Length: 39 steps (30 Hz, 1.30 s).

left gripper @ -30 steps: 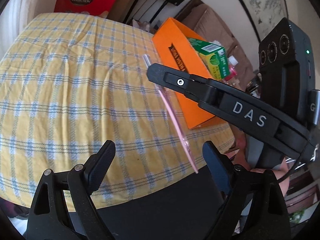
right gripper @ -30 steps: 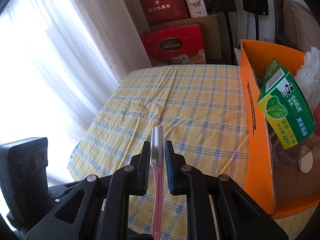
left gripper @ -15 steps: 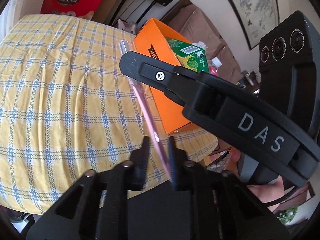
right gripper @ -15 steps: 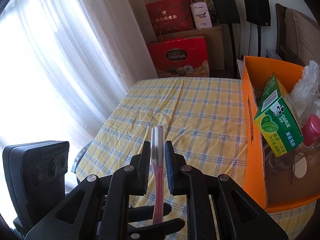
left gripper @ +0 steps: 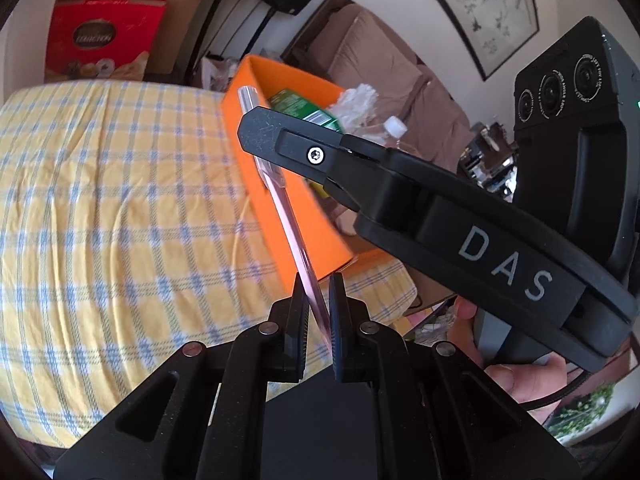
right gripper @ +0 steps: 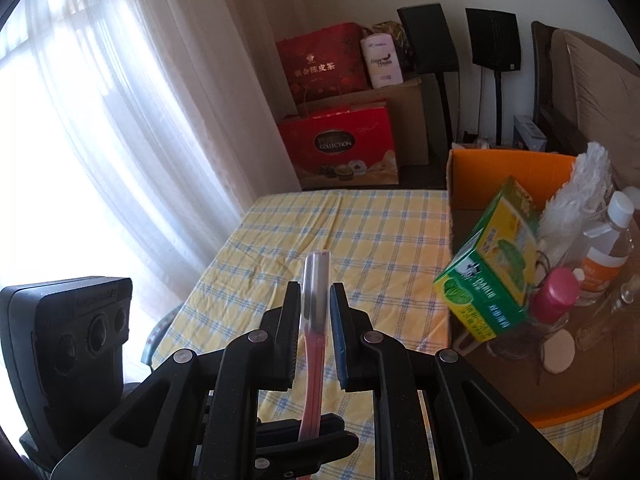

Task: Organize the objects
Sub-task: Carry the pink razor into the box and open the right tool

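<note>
Pink plastic runs between both your tools: the razor (left gripper: 294,240) is pinched at its handle end by your left gripper (left gripper: 318,300), whose jaws have just been closing and now press on it from both sides. Your right gripper (right gripper: 316,308) clamps the same razor (right gripper: 314,320) near its head, the clear-capped blade end sticking out past the fingertips. The razor hangs in the air above the near part of the table, touching only the pads.

Your left view shows what the right cannot: the right gripper's (left gripper: 256,136) black finger from the side, lettered DAS, crossing the razor just below its cap, with your hand (left gripper: 520,364) wrapped on the handle below. Your right view in turn shows the left tool's finger ends low in the frame, closed on the razor's tail, and its camera block at the left edge.

Beyond, the yellow checked tablecloth (right gripper: 360,232) lies bare. On its right side stands the orange box (right gripper: 504,168), holding a green Darlie toothpaste carton (right gripper: 492,276), a white feathery duster (right gripper: 576,200), a pink-capped bottle (right gripper: 556,292) and a clear white-capped bottle (right gripper: 612,232). Only the right view looks into it properly. Far off, red gift boxes (right gripper: 340,144) sit by the curtain (right gripper: 120,100).
</note>
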Available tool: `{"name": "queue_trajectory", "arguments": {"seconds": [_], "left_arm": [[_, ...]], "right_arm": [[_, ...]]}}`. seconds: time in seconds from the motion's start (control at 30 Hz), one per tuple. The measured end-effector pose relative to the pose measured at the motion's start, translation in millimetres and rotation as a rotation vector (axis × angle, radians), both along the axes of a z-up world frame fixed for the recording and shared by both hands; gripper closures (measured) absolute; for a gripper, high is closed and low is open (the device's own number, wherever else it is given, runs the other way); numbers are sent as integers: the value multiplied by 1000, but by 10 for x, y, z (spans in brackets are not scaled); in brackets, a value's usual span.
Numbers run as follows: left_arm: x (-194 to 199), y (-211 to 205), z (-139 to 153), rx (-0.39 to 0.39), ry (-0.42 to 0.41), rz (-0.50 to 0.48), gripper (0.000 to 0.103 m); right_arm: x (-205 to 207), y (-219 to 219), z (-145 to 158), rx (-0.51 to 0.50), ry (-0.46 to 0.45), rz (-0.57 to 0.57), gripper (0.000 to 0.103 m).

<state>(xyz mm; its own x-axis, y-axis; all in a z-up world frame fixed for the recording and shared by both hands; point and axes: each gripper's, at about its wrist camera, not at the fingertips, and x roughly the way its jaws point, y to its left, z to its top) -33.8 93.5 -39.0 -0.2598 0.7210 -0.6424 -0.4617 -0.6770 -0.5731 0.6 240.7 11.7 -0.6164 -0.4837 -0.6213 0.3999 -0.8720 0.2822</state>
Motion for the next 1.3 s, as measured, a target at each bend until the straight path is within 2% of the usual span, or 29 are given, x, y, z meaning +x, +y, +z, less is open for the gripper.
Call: {"name": "queue_trajectory", "arguments": {"seconds": [0.17,0.37,0.73,0.93,1.17,1.2,1.3], "left_arm": [[-74,317,191,-17,47,-43,95],[-215,836,316,-38,81,-106,95],[-312,1736,256,-146,143,-223,97],[-399,1901,119,-206,165,-215,100],[-417,1885,37,-256,181,-181,99],[-420,1865,30,-250,171,-173,99],[-431,1821,33,-238,152,-167,85]], "right_arm": [[-101,362,204,-12,20,-59,89],[-198,816,298,-18,28,-145,89],[-277,1603,253,-51,18,-303,89],[-420,1787,130,-33,-8,-338,90],[-546,1877,-86,-27,-54,-340,90],[-549,1883,-104,-27,-58,-339,90],[-531,1906,-134,-30,-65,-334,89]]}}
